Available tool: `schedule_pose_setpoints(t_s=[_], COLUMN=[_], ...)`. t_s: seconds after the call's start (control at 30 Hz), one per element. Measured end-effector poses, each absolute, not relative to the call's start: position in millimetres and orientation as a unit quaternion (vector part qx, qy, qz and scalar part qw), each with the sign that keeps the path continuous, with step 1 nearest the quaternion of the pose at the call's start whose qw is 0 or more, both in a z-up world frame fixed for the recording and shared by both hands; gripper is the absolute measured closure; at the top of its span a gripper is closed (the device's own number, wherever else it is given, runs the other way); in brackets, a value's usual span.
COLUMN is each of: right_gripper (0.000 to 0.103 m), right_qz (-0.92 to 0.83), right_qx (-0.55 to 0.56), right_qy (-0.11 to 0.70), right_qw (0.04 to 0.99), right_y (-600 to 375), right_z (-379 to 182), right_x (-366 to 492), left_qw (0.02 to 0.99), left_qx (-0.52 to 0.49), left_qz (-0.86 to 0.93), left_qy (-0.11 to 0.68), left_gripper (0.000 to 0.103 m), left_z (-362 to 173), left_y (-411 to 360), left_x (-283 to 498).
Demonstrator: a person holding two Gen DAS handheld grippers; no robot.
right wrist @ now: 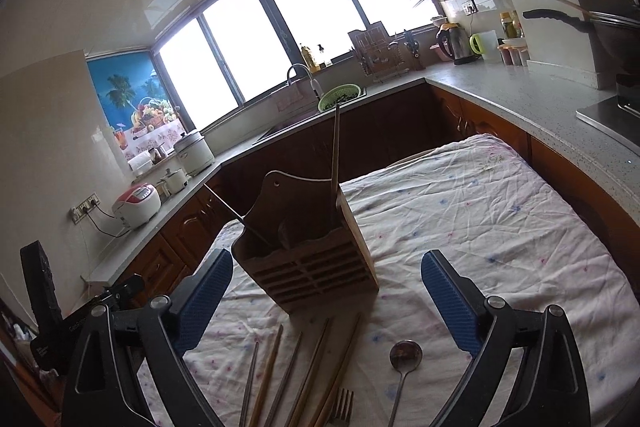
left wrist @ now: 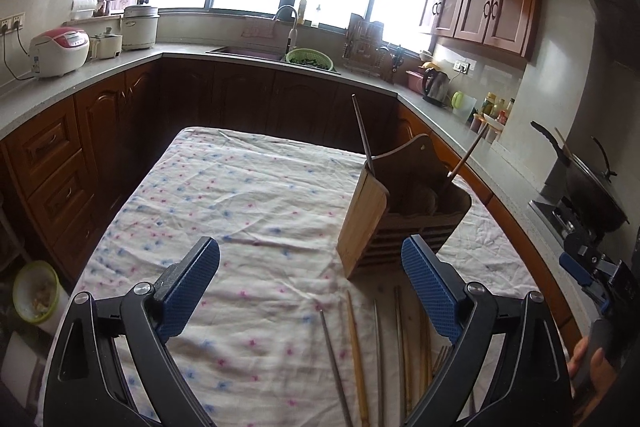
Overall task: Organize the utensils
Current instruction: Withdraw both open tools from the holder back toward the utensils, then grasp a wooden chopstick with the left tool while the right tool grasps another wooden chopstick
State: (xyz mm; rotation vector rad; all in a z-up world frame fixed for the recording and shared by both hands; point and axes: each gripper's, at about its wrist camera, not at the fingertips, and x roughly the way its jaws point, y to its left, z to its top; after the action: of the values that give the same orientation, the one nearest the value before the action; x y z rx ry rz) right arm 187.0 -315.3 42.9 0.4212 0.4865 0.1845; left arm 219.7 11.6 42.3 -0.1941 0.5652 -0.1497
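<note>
While both grippers are hanging over the cloth-covered tabletop [left wrist: 248,187], the left gripper [left wrist: 310,281] and the right gripper [right wrist: 327,291] are each standing with jaws wide apart and nothing between the blue pads. One wooden utensil holder [right wrist: 308,259] is standing upright on the cloth, at centre right in the left wrist view and at centre in the right wrist view, with two chopsticks already leaning out of it: a dark one [left wrist: 363,135] and a lighter wooden one [left wrist: 466,157]. Loose chopsticks [right wrist: 276,367] are lying in a row on the cloth just in front of the holder, running toward the bottom edge of both frames; five or so are showing in the right wrist view, though the exact count is hard to tell where they overlap. One fork [right wrist: 342,403] is lying among them at the bottom edge. One spoon [right wrist: 404,367] is lying bowl-up to the right of the chopsticks, and only the right wrist view is showing it; in the left wrist view a jaw is covering that spot. Open cloth is stretching to the left of the holder in the left wrist view and to the right of it in the right wrist view. At the far right edge of the left wrist view, the person's hand [left wrist: 588,367] is gripping the other tool.
</note>
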Motion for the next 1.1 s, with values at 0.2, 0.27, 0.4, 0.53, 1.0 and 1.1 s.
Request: schedule_pose_setpoints(t_s=[0.2, 0.27, 0.4, 0.53, 1.0, 1.1], right_gripper=[0.007, 0.007, 0.007, 0.007, 0.009, 0.021], right_qz=[0.083, 0.080, 0.074, 0.067, 0.061, 0.065], right_qx=[0.197, 0.193, 0.187, 0.186, 0.165, 0.158], right_qy=[0.255, 0.260, 0.274, 0.284, 0.323, 0.336], right_qw=[0.943, 0.943, 0.940, 0.938, 0.930, 0.926], right_y=[-312.0, -312.3, -311.9, -313.5, -307.1, -302.9], right_z=[29.5, 24.4, 13.5, 5.4, -16.8, -21.7], right_x=[167.0, 163.1, 157.2, 151.7, 163.1, 170.9], left_qw=[0.947, 0.944, 0.941, 0.939, 0.923, 0.919], left_qx=[-0.094, -0.095, -0.095, -0.092, -0.064, -0.052], left_qz=[-0.072, -0.070, -0.070, -0.072, -0.087, -0.092], left_qy=[0.300, 0.307, 0.316, 0.324, 0.369, 0.380], left_gripper=[0.008, 0.008, 0.008, 0.008, 0.009, 0.013], left_z=[23.2, 18.0, 9.7, 5.9, -14.0, -19.7], left_y=[16.3, 17.5, 17.4, 15.5, -7.2, -15.5], left_x=[205.2, 202.6, 198.9, 198.5, 218.0, 226.5])
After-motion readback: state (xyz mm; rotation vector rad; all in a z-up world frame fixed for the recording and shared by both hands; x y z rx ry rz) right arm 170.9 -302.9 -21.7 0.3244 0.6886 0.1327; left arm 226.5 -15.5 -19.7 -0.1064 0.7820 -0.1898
